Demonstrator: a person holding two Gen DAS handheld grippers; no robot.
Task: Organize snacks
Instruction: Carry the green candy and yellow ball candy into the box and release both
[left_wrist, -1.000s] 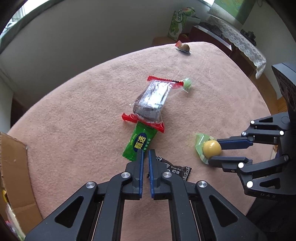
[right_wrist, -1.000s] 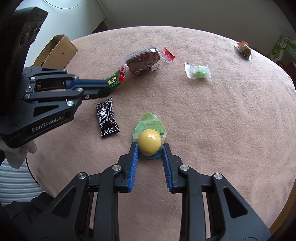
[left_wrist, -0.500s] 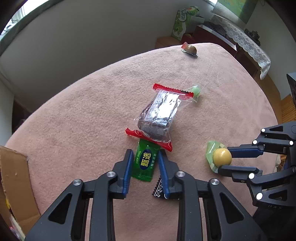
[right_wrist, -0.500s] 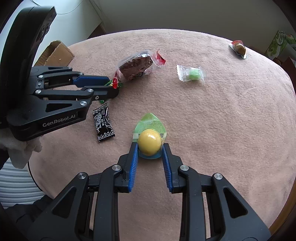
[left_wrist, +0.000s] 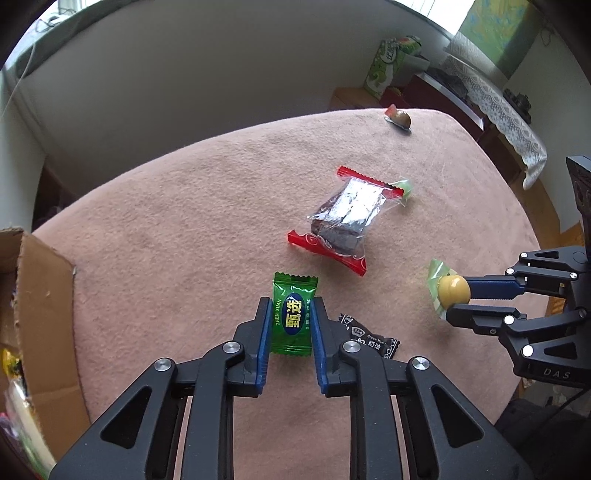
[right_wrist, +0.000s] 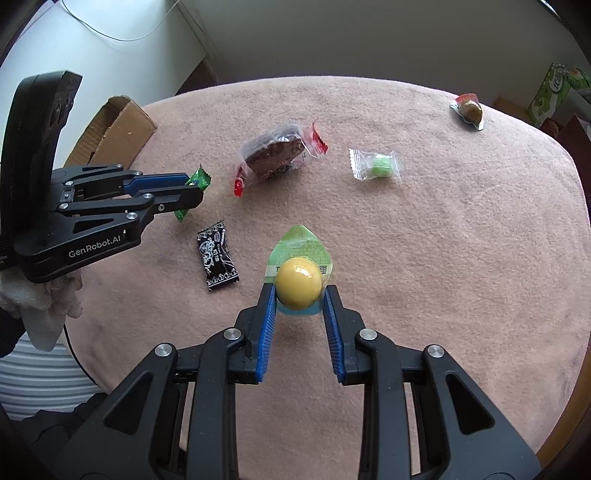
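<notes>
My left gripper (left_wrist: 289, 301) holds a green wrapped candy (left_wrist: 293, 317) by its long sides, and its jaws are closing on it. In the right wrist view that candy (right_wrist: 199, 179) hangs just above the pink tablecloth (right_wrist: 443, 258), clear of the other snacks. My right gripper (right_wrist: 300, 290) is shut on a yellow jelly cup (right_wrist: 299, 282) with a green foil lid, also lifted off the cloth. A black candy (left_wrist: 369, 338) lies just right of my left fingers.
A brown cake in a clear, red-ended wrapper (left_wrist: 343, 218) lies mid-table, with a small green sweet (right_wrist: 376, 164) beyond it. A brown jelly (left_wrist: 399, 118) sits near the far edge. A cardboard box (left_wrist: 40, 314) stands off the table's left side.
My left gripper opened, closed around the green candy and drew it out from the cake wrapper's edge. My right gripper rose a little with the jelly cup.
</notes>
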